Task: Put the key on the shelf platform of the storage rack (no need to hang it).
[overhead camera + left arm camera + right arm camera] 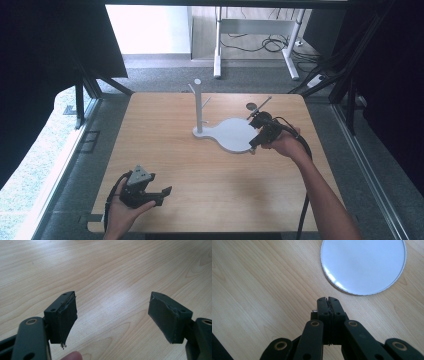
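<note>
at the near left of the wooden table (165,165), the left gripper (161,192) is held low, jaws spread wide with nothing between them. the white stand (232,134), an upright post on a round base, is set mid-table. the right gripper (253,145), jaws pressed together and empty, is held at the base's right edge, far nearer than the left.

Black gripper (166,190), grey three-cornered top plate

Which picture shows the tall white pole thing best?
The high view: the white upright post with side pegs stands whole there, rising from its flat white base on the wooden table. The right gripper view catches the base's round disc.
</note>
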